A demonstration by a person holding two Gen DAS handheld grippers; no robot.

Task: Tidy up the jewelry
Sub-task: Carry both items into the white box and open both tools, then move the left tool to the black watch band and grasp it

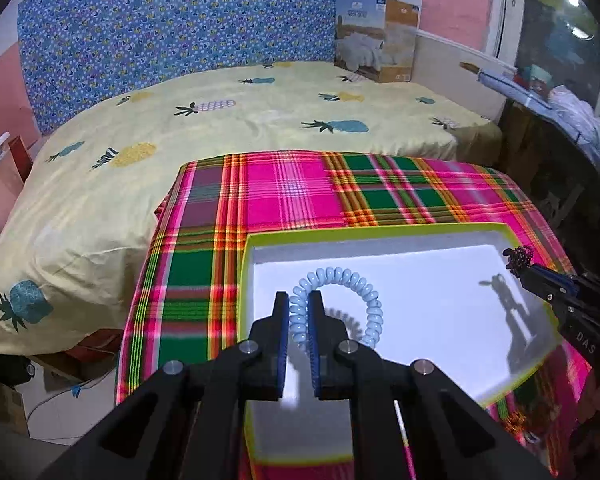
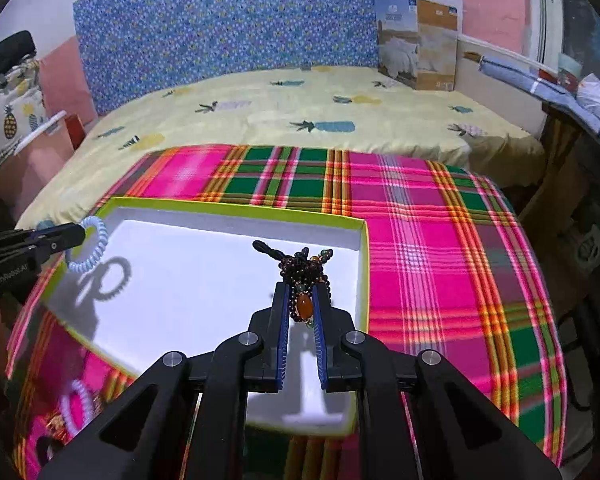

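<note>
The box [image 2: 362, 264] near edge hides behind the right gripper; a blurred, possibly pink bracelet [image 2: 76, 408] lies lower left.

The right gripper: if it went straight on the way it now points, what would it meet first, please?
Probably the white floor of the tray, or its far green-edged wall; depth is unclear. The right gripper, clamping the dark beaded bracelet, points slightly downward over it.

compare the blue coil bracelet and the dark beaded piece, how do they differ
The coil bracelet is pale blue, one smooth open spiral ring; the beaded piece is dark, bunched, with an orange stone. The left tongs pinch the bracelet, the right tongs the beads. Both hang above the white tray.
</note>
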